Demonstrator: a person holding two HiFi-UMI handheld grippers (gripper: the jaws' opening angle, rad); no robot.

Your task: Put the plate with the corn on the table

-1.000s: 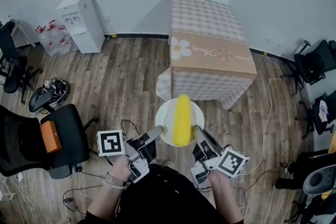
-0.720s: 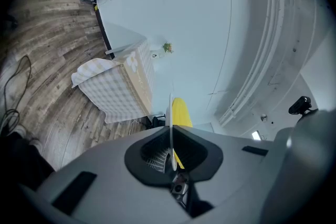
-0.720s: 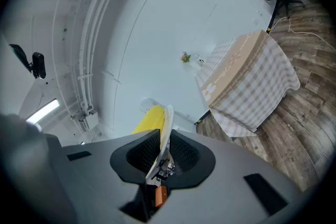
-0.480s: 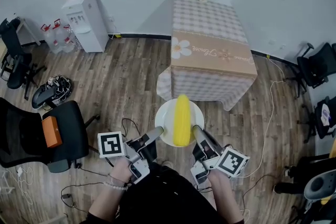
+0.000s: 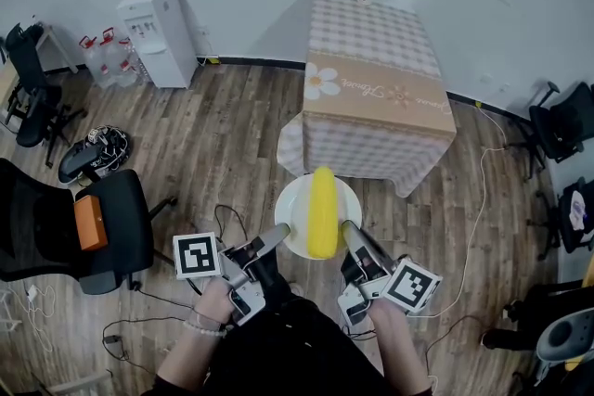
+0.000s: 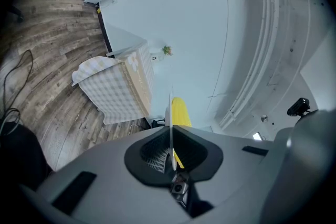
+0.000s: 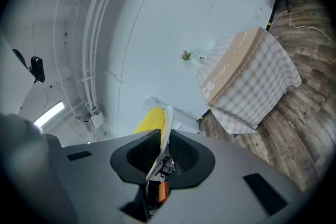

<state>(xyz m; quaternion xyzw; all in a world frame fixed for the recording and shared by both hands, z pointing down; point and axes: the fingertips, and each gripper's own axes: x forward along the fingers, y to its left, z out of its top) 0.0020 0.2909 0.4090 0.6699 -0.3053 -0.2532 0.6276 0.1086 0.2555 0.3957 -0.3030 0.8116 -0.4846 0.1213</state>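
Currently clamped: my left gripper (image 5: 278, 234) and right gripper (image 5: 345, 230) pinch opposite rims of the plate (image 5: 291, 202).
Corn (image 5: 322, 210): on the plate, long axis toward the table (image 5: 371, 37).
Table: ahead, well apart, centred between my hands.

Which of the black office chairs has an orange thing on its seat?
The large chair at the head view's left edge, nearest the left gripper: an orange box lies on it.

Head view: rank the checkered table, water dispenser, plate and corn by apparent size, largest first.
1. checkered table
2. water dispenser
3. plate
4. corn
The plate and corn are nearest the camera, so they look larger than they would farther off.
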